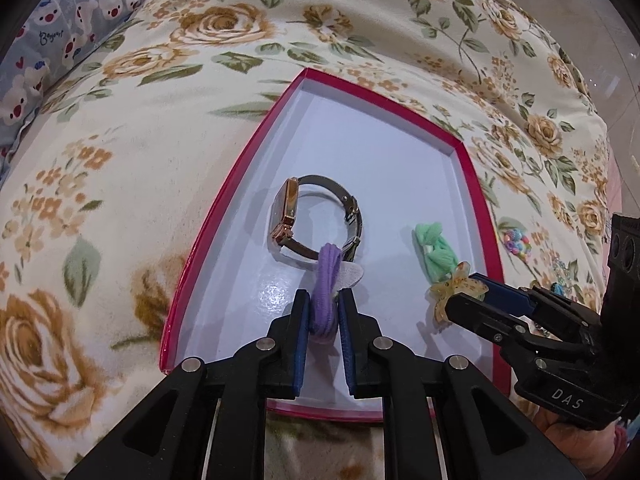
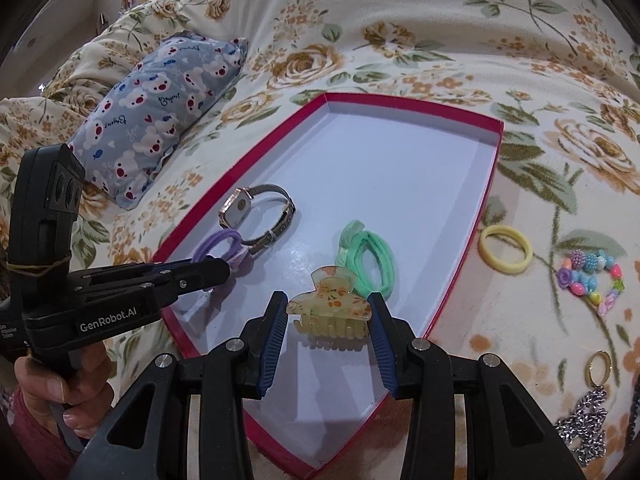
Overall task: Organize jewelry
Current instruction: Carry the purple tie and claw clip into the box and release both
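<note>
A red-rimmed box point(image 1: 478, 184) point(image 2: 498, 136) with a white floor lies on a floral blanket. In it are a rose-gold watch point(image 1: 292, 216) point(image 2: 256, 210) and a green hair tie point(image 1: 434, 250) point(image 2: 370, 258). My left gripper point(image 1: 324, 300) point(image 2: 224, 268) is shut on a purple hair tie point(image 1: 326, 284) point(image 2: 224, 240) low over the box floor beside the watch. My right gripper point(image 2: 330, 312) point(image 1: 460, 292) is shut on a yellow floral claw clip point(image 2: 330, 312) point(image 1: 454, 288) just above the box floor, in front of the green tie.
On the blanket to the right of the box lie a yellow ring band point(image 2: 506, 250), a colourful bead bracelet point(image 2: 592, 280) point(image 1: 518, 242), a gold ring point(image 2: 598, 368) and a silver sparkly chain point(image 2: 584, 424). A blue bear-print pillow point(image 2: 160, 108) point(image 1: 60, 32) lies at the far left.
</note>
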### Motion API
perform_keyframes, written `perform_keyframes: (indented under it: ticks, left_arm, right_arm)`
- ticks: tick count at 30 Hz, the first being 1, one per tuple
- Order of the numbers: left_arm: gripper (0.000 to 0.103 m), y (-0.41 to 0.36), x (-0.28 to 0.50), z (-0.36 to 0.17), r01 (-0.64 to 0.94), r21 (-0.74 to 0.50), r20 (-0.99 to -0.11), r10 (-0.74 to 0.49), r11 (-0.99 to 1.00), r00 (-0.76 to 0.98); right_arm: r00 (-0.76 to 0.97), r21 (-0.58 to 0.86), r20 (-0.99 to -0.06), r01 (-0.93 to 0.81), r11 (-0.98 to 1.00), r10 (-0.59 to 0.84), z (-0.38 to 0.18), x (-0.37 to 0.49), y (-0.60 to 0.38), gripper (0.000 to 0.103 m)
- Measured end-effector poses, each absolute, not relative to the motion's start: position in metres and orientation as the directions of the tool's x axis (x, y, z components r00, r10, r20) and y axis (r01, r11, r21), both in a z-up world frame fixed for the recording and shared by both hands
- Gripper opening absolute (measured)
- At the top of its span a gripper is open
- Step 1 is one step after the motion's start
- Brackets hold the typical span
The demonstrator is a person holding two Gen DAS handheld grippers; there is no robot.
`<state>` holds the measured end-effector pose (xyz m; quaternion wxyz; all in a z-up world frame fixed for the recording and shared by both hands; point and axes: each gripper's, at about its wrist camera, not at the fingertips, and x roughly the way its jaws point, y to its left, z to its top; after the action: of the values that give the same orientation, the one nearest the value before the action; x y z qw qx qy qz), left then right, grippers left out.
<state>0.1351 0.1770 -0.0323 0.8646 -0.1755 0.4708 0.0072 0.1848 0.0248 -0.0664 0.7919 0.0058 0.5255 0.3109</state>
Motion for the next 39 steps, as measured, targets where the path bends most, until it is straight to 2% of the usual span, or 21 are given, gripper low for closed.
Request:
perform_keyframes:
  ticks: [7,12,24,39]
  left_arm:
    - [0.024,0.172,0.136,-0.032,-0.175,-0.263,-0.819,-0.124,0.949,0.56]
    - [0.041,0.17,0.132,-0.031,-0.175,-0.249,-0.818,-0.11,0.953,0.564]
    - [0.049,0.173,0.117,-0.017,-0.187,-0.247,-0.803,-0.093,0.951,0.588]
    - [0.054,0.146,0.101,0.007,-0.112,-0.273,-0.773,-0.148,0.956,0.617]
  right_arm:
    - [0.258,0.326,-0.831,-0.492,0.807,0.493,-0.065,0.184,0.026,0.042]
    - [0.248,0.336,-0.831,-0.492,0.803,0.499,-0.065,0.184,0.027,0.042]
    - [0.263,0.357,-0.815,-0.476,0.804,0.517,-0.051,0.181,0.016,0.05]
    - [0.361,0.351,-0.79,-0.397,0.848,0.496,-0.017,0.167,-0.042,0.051]
